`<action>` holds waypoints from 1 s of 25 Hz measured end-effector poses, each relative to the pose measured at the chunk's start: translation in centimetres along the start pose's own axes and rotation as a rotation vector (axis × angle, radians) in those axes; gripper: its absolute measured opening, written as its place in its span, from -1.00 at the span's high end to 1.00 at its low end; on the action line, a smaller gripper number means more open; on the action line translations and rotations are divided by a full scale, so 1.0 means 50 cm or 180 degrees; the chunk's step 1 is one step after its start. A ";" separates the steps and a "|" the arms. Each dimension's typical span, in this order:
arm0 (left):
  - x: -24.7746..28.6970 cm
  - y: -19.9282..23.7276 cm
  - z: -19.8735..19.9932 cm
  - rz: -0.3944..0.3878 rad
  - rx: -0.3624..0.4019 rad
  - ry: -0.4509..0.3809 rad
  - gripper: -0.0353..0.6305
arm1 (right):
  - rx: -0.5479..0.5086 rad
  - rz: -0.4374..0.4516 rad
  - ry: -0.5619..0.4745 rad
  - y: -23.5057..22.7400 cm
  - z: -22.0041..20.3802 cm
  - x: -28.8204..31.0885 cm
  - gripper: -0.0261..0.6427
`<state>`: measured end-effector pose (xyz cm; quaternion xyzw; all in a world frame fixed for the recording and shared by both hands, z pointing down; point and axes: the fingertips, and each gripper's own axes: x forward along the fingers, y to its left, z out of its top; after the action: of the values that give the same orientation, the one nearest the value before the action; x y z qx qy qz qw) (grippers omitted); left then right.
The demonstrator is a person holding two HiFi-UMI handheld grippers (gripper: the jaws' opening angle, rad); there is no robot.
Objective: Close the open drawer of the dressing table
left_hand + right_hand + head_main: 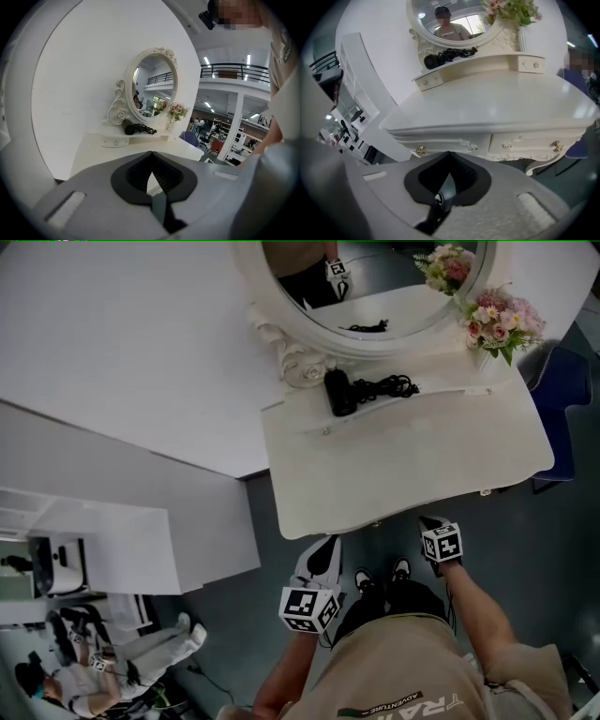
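The white dressing table [403, 465] stands in front of me, its top bare. In the right gripper view its two front drawers, the left drawer [445, 143] and the right drawer [529, 140], each have a gold knob, and both fronts look flush with the frame. My left gripper [330, 545] hovers just off the table's front edge, shut with nothing in it; it [151, 154] points over the tabletop. My right gripper [429, 522] sits close to the front edge further right, also shut and empty; it [449, 153] faces the left drawer from slightly below.
An oval mirror [375, 287] rises at the back, with a black hair dryer [340, 390] and its cord on the small shelf below. A vase of flowers [502, 322] stands at the back right. A blue chair [562, 390] is to the right, a white shelf unit [122, 540] to the left.
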<state>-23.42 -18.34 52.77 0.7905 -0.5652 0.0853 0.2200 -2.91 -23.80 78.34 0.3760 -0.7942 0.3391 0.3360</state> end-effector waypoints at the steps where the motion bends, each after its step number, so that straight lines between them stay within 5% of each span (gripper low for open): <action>1: -0.001 0.002 -0.002 -0.0018 -0.0012 -0.0016 0.85 | -0.0136 0.0013 0.0011 0.008 -0.002 -0.008 0.91; 5: -0.021 0.002 -0.012 -0.0084 -0.0033 -0.0101 0.85 | -0.0519 0.0042 0.0053 0.042 -0.024 -0.036 0.91; 14: -0.079 0.007 -0.022 -0.0056 0.0007 -0.0235 0.85 | -0.0589 0.0313 -0.0553 0.189 0.055 -0.176 0.92; 25: -0.117 -0.027 0.086 -0.0174 0.0270 -0.0565 0.85 | -0.0763 0.0462 -0.1213 0.287 0.193 -0.332 0.92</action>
<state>-24.68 -14.86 46.38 0.8186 -0.5566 0.0328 0.1377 -9.30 -18.32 55.91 0.3326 -0.9028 0.1886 0.1971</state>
